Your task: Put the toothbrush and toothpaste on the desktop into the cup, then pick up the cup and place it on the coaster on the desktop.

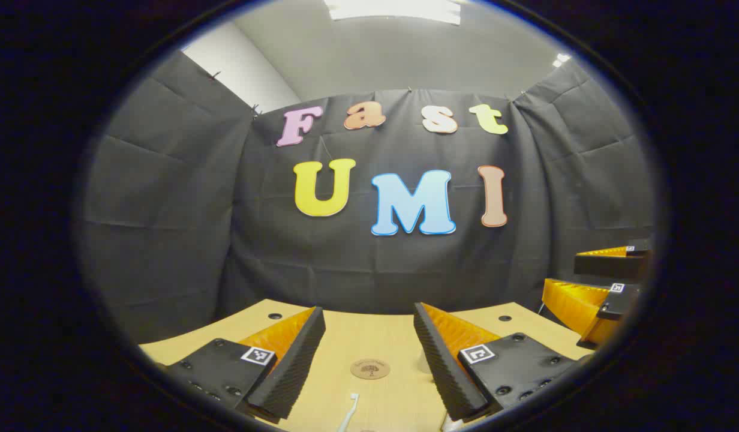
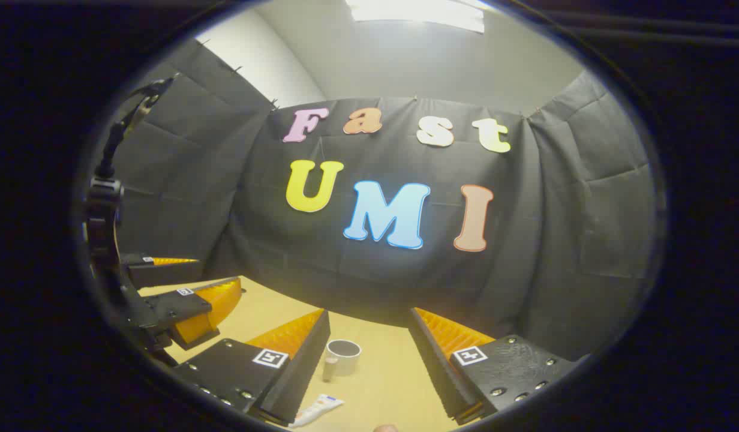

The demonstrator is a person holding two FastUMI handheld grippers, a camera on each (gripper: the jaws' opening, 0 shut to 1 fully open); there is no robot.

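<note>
Right now I hold both grippers above a pale wooden desktop (image 1: 369,336), facing the black cloth wall of the booth, with nothing picked up yet.

In the left gripper view, my left gripper (image 1: 369,366) has its fingers spread wide and empty. Between them, a little farther off on the wood, lies a small round brown coaster (image 1: 370,368). Nearer to me, at the bottom edge, is the tip of a slim white toothbrush (image 1: 350,413), lying flat. Far to the right, the right gripper (image 1: 591,288) is seen from the side.

In the right gripper view, my right gripper (image 2: 369,366) is also spread wide and holds nothing. Between its fingers, slightly to the left, stands a grey cup with a dark inside (image 2: 344,356), upright, its handle turned toward me. Nearer, low and to the left, lies a white toothpaste tube with blue print (image 2: 317,411), flat on the desktop and apart from the cup. To the left, the other gripper hangs above the table.

What I judge could go wrong: the toothbrush is thin and lies flat, so wide fingers coming down may scrape the wood and close on nothing, or flick it away. The tube is soft and may slide or bend out of a pinch. The cup looks light; a nudge while dropping either item in could tip it, and once loaded with tall items it may become top-heavy during the lift to the coaster.
</note>
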